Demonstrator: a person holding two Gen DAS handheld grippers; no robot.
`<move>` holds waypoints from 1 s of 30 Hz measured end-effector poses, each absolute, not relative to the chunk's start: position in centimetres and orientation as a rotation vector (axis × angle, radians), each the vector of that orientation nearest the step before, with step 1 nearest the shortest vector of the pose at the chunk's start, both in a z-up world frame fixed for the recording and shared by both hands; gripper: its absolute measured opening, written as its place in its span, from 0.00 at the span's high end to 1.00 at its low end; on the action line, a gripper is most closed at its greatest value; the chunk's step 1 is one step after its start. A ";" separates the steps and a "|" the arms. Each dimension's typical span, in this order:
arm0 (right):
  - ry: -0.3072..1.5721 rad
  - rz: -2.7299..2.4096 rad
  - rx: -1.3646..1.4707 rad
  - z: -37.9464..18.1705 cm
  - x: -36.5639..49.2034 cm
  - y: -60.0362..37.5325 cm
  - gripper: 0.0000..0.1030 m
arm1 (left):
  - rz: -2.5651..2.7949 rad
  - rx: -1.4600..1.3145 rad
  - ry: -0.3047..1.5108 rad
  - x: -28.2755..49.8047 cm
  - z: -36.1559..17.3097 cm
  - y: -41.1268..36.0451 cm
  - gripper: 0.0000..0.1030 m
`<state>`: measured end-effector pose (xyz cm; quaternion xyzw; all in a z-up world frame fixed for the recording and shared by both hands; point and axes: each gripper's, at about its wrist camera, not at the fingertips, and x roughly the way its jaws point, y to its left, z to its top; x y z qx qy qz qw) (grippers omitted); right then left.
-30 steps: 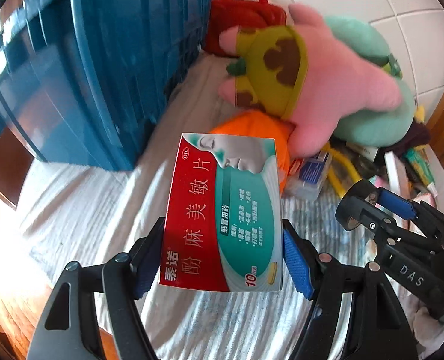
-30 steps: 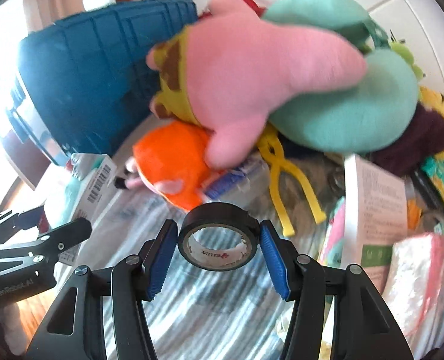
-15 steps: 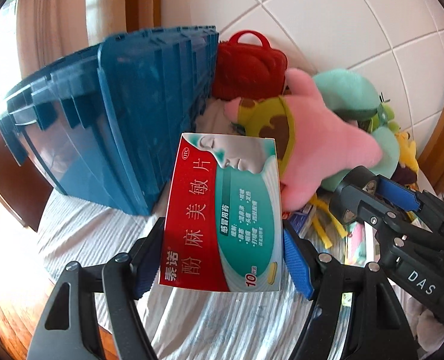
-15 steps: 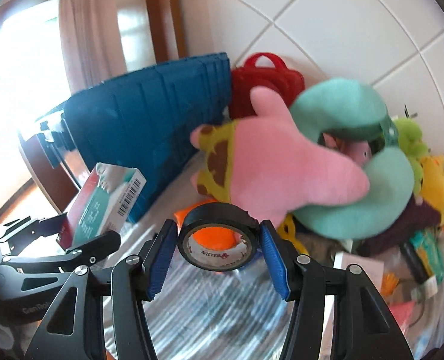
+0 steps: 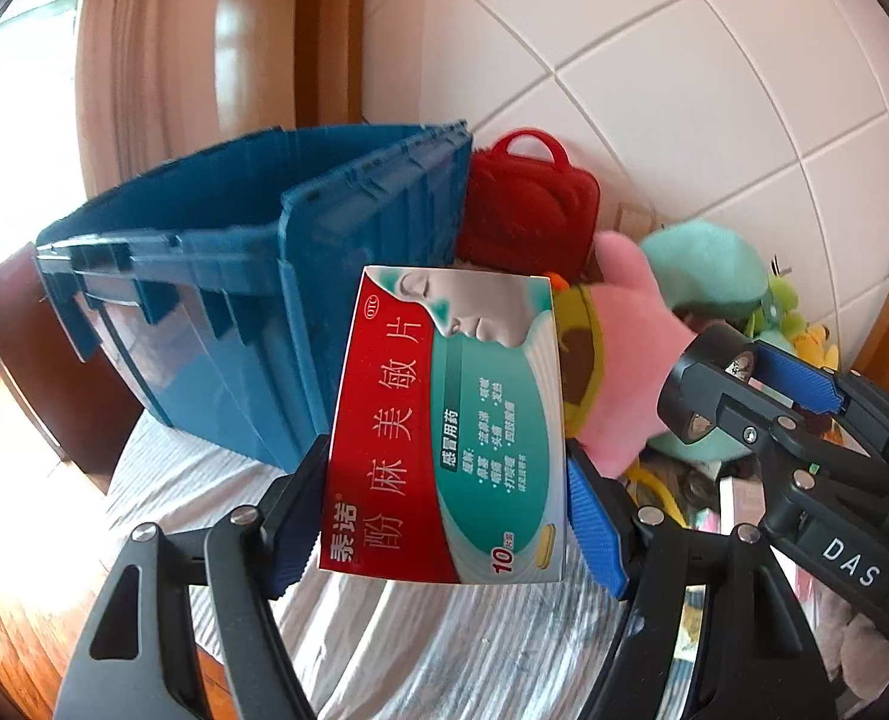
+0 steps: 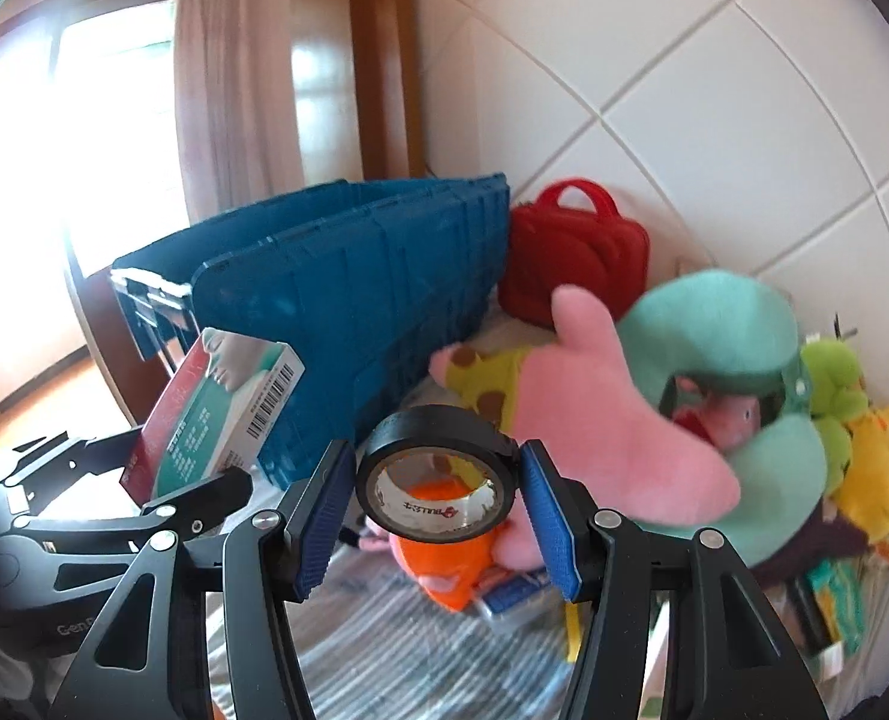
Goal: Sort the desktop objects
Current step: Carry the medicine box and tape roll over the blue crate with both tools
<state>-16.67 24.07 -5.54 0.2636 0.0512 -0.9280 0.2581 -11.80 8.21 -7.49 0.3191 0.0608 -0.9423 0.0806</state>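
Blue crate [image 5: 252, 276] sits ahead-left of both sets of fingers on the cloth-covered counter [image 5: 444, 648]; its inside can't be seen from either view, only ribbed walls & rim. Left gripper [image 5: 447, 516] has its fingers clamped on a medicine box [image 5: 450, 426], held upright, crate wall just behind its left edge. Right gripper [image 6: 435, 516] fingers are clamped on a black tape roll [image 6: 438, 474], hole facing cam. Red case [image 6: 576, 264] leans vs tiled wall, right of crate. Pink plush [image 6: 594, 414], teal plush [image 6: 744, 360] & orange plush [image 6: 450, 552] crowd ahead-right of the right fingers. Striped cloth below the fingers is bare. Counter edge shows at lower left in left view.
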 end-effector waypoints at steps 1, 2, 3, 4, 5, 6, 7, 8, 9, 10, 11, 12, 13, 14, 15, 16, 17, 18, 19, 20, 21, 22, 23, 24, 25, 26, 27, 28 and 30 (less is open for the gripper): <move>0.144 -2.514 0.701 -5.2 -16.7 23.9 0.46 | -2.815 0.941 0.185 -11.8 -7.2 8.0 0.30; 0.148 -2.511 0.689 -4.9 -16.8 23.7 0.46 | -2.813 0.927 0.188 -11.8 -6.9 7.8 0.30; 0.153 -2.508 0.674 -4.5 -16.8 23.5 0.46 | -2.811 0.914 0.190 -11.8 -6.6 7.6 0.30; 0.157 -2.504 0.665 -4.2 -16.9 23.2 0.46 | -2.809 0.904 0.195 -11.8 -6.4 7.3 0.30; 0.164 -2.500 0.655 -4.0 -17.0 22.9 0.46 | -2.807 0.894 0.200 -11.8 -6.3 7.0 0.30; 0.171 -2.495 0.647 -3.8 -17.1 22.5 0.46 | -2.806 0.886 0.204 -11.8 -6.1 6.8 0.30; 0.177 -2.489 0.639 -3.5 -17.2 22.0 0.46 | -2.802 0.876 0.210 -11.9 -5.9 6.4 0.30; 0.183 -2.484 0.631 -3.4 -17.3 21.6 0.46 | -2.799 0.868 0.216 -11.9 -5.7 6.0 0.30; 0.188 -2.480 0.623 -3.2 -17.4 21.1 0.46 | -2.796 0.860 0.219 -12.0 -5.5 5.6 0.30; 0.190 -2.478 0.614 -3.0 -17.5 20.7 0.46 | -2.795 0.848 0.219 -12.0 -5.3 5.2 0.30; 0.191 -2.476 0.605 -2.8 -17.6 20.3 0.46 | -2.796 0.833 0.218 -12.1 -5.0 4.6 0.30; 0.192 -2.474 0.592 -2.4 -17.8 19.7 0.46 | -2.796 0.817 0.216 -12.2 -4.7 4.0 0.30; 0.193 -2.473 0.578 -2.1 -18.0 19.2 0.46 | -2.797 0.800 0.215 -12.2 -4.4 3.4 0.30; 0.193 -2.472 0.562 -1.7 -18.1 18.6 0.46 | -2.799 0.780 0.211 -12.3 -3.9 2.5 0.30; 0.193 -2.471 0.541 -1.1 -18.2 17.8 0.46 | -2.800 0.761 0.208 -12.5 -3.5 1.6 0.30; 0.190 -2.470 0.520 -0.6 -18.3 16.9 0.46 | -2.800 0.744 0.204 -12.6 -3.1 0.7 0.30; 0.186 -2.470 0.499 0.0 -18.4 15.9 0.46 | -2.800 0.728 0.202 -12.8 -2.7 -0.2 0.30; 0.181 -2.469 0.478 0.5 -18.6 15.0 0.46 | -2.799 0.712 0.201 -12.9 -2.3 -1.2 0.30; 0.177 -2.468 0.457 1.1 -18.7 14.1 0.46 | -2.798 0.693 0.199 -13.1 -1.8 -2.5 0.30; 0.173 -2.467 0.444 1.4 -18.9 13.0 0.46 | -2.797 0.679 0.195 -13.3 -1.4 -3.6 0.30; 0.168 -2.466 0.434 1.7 -19.1 11.9 0.46 | -2.794 0.665 0.189 -13.6 -0.9 -4.9 0.30; 0.163 -2.465 0.423 2.0 -19.4 10.8 0.46 | -2.791 0.652 0.181 -13.9 -0.4 -6.2 0.30; 0.159 -2.464 0.412 2.3 -19.6 9.7 0.46 | -2.788 0.641 0.172 -14.1 0.0 -7.5 0.30; 0.154 -2.463 0.401 2.6 -19.8 8.6 0.46 | -2.784 0.633 0.165 -14.5 0.4 -8.8 0.30; 0.150 -2.462 0.390 2.9 -20.1 7.4 0.46 | -2.780 0.625 0.159 -14.8 0.8 -10.0 0.30; 0.145 -2.460 0.380 3.2 -20.3 6.3 0.46 | -2.775 0.618 0.152 -15.2 1.1 -11.2 0.30; 0.141 -2.459 0.369 3.5 -20.5 5.2 0.46 | -2.771 0.617 0.146 -15.6 1.4 -12.4 0.30; 0.136 -2.458 0.358 3.8 -20.8 4.1 0.46 | -2.767 0.618 0.140 -16.0 1.6 -13.6 0.30; 0.131 -2.457 0.364 3.8 -21.4 2.1 0.46 | -2.763 0.627 0.130 -16.9 1.7 -15.9 0.30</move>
